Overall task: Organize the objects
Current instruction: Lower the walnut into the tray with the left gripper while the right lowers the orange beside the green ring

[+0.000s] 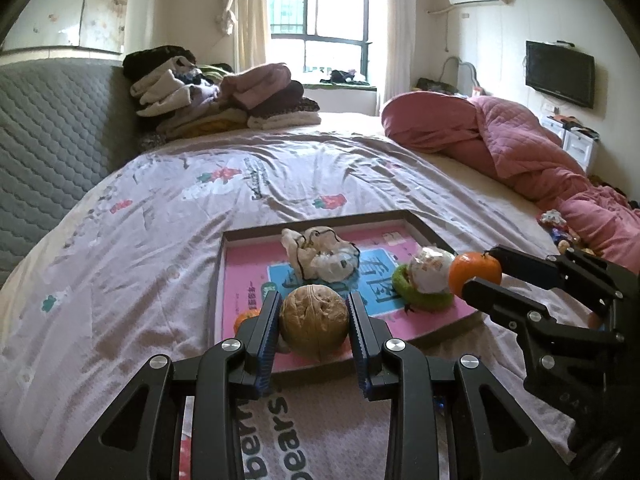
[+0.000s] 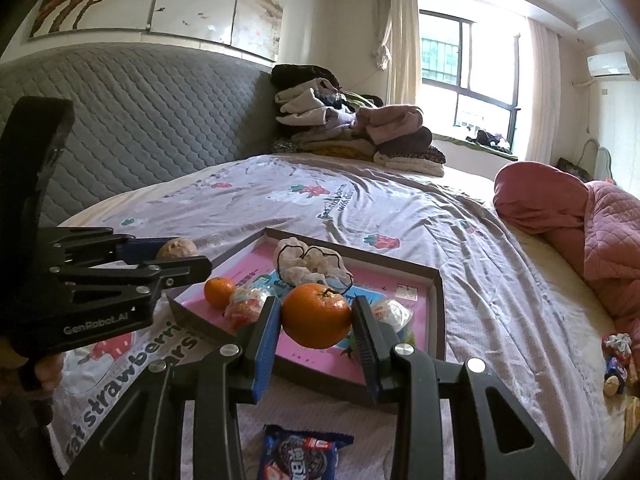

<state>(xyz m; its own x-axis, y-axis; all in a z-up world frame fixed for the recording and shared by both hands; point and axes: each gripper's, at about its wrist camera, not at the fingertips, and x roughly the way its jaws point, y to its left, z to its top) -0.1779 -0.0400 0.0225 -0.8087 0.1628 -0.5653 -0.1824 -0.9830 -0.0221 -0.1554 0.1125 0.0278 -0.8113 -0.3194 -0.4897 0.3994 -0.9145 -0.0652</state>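
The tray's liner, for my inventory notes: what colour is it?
Pink with a blue panel, the tray seen best in the right wrist view.

"GenRoboLAI" on left gripper (image 2: 188, 262), "strawberri" (cut off) on bedsheet (image 2: 400, 208)

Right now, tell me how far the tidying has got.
Done: a small orange, a cloth pouch and wrapped snacks lie in the tray. In hand: left gripper holds a walnut, right gripper an orange. Left: cookie packet and small items on the bed.
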